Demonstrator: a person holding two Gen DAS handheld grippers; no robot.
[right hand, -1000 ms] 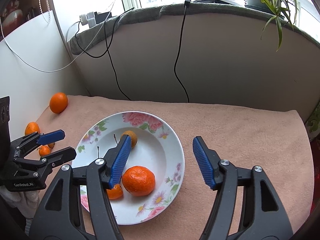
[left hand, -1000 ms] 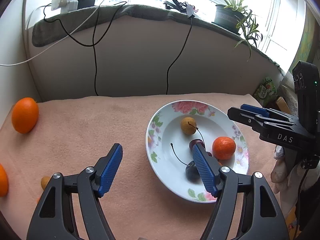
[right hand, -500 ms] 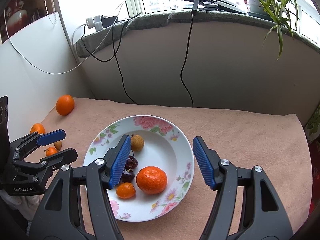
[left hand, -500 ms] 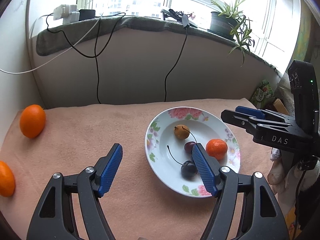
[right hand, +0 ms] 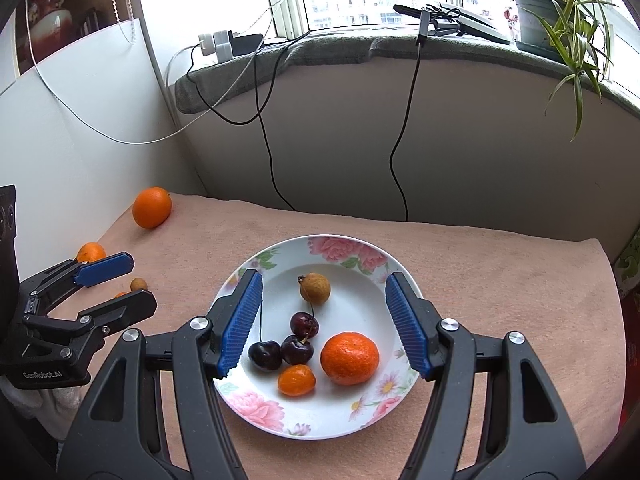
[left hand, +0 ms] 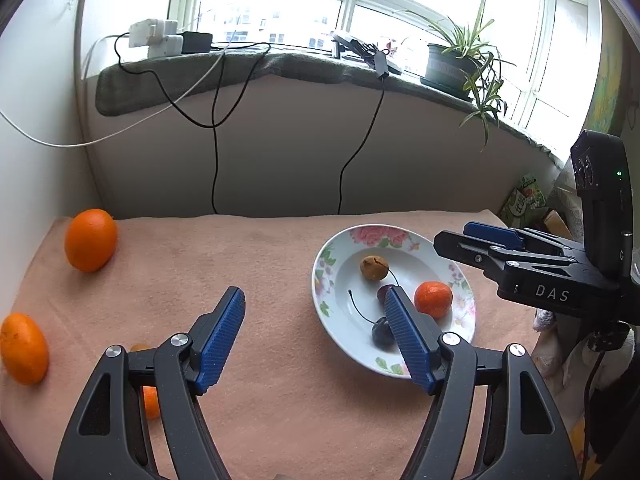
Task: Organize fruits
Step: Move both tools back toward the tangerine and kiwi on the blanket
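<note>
- We read "DAS" on the right claw [left hand: 476,246], "GenRobot.AI" on the left claw [right hand: 116,284].
- Both claws spread, empty.
- Plate [right hand: 360,254] on worktop [right hand: 500,280] holds cherries [right hand: 296,350], mandarin [right hand: 349,357]; orange [left hand: 91,239] lies apart.

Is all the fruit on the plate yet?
Not yet. The plate already holds a mandarin, a kumquat, three cherries and a longan. Both grippers are empty. Two oranges and some small fruit are not yet moved off the cloth.

potted plant [right hand: 560,12] on sill | black cables [left hand: 216,160] | white chargers [left hand: 154,38]
</note>
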